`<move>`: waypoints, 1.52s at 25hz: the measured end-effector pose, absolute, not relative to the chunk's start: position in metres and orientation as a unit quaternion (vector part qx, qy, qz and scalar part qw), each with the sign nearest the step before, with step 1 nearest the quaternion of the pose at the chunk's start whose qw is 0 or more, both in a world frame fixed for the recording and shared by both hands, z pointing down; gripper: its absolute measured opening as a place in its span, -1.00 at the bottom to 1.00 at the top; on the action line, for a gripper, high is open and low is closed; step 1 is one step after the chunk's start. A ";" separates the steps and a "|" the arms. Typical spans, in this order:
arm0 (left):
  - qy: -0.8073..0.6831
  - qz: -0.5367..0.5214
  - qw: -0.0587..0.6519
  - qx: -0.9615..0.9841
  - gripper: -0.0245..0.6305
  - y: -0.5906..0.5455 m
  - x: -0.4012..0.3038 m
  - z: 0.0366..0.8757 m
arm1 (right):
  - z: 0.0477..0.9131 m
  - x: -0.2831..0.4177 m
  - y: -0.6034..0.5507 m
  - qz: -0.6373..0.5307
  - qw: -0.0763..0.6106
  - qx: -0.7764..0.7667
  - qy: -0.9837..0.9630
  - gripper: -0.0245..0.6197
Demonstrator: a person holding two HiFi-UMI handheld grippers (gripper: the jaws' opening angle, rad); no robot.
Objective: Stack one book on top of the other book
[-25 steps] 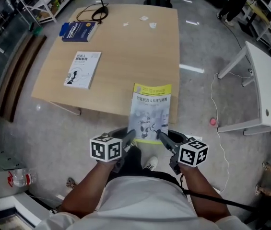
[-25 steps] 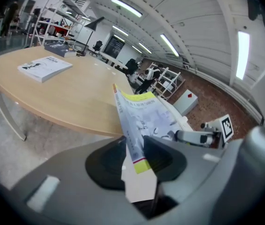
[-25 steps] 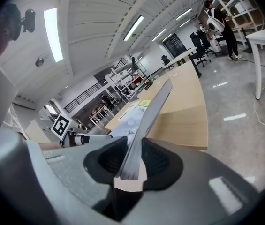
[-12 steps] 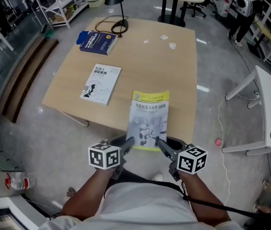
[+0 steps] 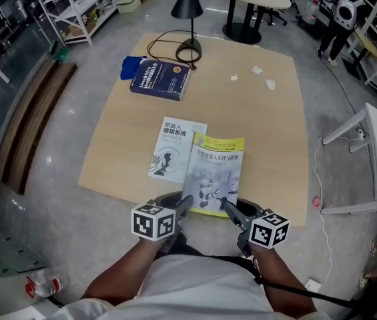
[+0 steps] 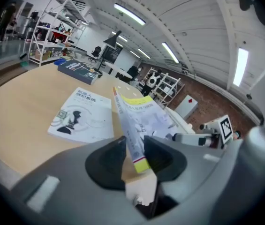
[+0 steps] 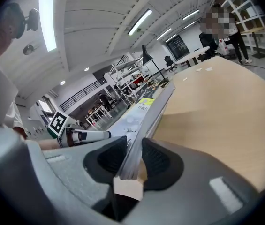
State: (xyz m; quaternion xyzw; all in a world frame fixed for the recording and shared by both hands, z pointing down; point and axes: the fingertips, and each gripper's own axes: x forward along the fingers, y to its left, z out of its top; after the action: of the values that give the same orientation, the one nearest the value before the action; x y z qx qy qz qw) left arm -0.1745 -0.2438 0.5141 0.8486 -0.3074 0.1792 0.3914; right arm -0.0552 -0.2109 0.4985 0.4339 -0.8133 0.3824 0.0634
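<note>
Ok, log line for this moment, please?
left gripper: shut on yellow book | right gripper: shut on yellow book | white book: flat on table | stack: not yet done

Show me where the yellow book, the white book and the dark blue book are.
yellow book point(image 5: 218, 169), head view, middle of its cover.
white book point(image 5: 173, 149), head view, middle of the visible cover.
dark blue book point(image 5: 161, 79), head view, middle of its cover.
</note>
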 end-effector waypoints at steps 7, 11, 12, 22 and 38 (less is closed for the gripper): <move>-0.290 0.184 0.391 0.854 -0.52 -0.306 -0.235 0.518 | 0.501 -0.117 -0.269 0.380 0.071 0.459 -0.800 -0.60; -0.288 0.185 0.389 0.855 -0.52 -0.328 -0.253 0.522 | 0.505 -0.136 -0.290 0.381 0.077 0.466 -0.795 -0.60; -0.287 0.187 0.393 0.853 -0.52 -0.332 -0.258 0.525 | 0.508 -0.141 -0.295 0.383 0.079 0.468 -0.792 -0.60; -0.291 0.207 0.399 0.845 -0.51 -0.358 -0.275 0.564 | 0.543 -0.158 -0.322 0.400 0.102 0.468 -0.781 -0.60; -0.288 0.275 0.395 0.828 -0.47 -0.358 -0.281 0.598 | 0.574 -0.152 -0.320 0.434 0.114 0.481 -0.753 -0.59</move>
State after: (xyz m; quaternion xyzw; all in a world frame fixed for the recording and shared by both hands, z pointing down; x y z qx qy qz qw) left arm -0.2809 -0.3576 0.5975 0.8276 -0.2884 0.2751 0.3952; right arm -0.1517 -0.3203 0.5736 0.4812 -0.7531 0.4339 0.1141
